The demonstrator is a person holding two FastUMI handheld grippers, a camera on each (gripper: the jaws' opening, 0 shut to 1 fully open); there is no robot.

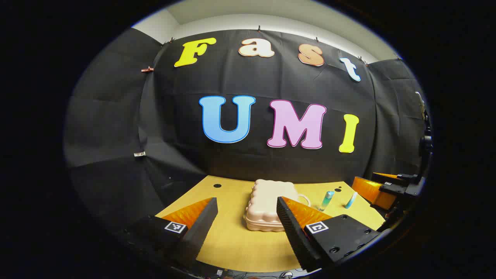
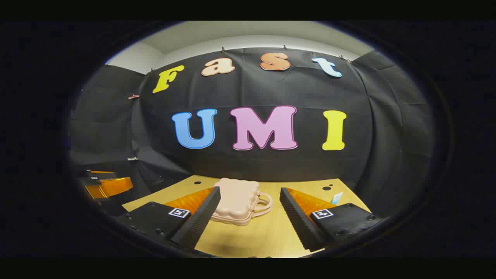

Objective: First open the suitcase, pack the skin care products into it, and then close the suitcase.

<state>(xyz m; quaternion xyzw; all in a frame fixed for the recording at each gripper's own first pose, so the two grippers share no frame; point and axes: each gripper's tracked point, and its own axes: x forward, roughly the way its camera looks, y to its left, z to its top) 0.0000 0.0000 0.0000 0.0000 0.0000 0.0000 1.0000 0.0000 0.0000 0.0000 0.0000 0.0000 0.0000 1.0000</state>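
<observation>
- Suitcase: small, pink, ribbed shell, closed, lying flat on wooden table; lower centre of left gripper view, handle pointing right; lower centre of right gripper view, just left of middle.
- Skin care bottle: teal, upright, right of suitcase, apart from it.
- Skin care tube: light blue, tilted, farther right near table edge; partly hidden behind a finger in right gripper view.
- Left gripper: fingers spread wide, holding nothing, hanging above table in front of suitcase; also at left edge of right gripper view.
- Right gripper: fingers spread wide, holding nothing; also at right edge of left gripper view.
</observation>
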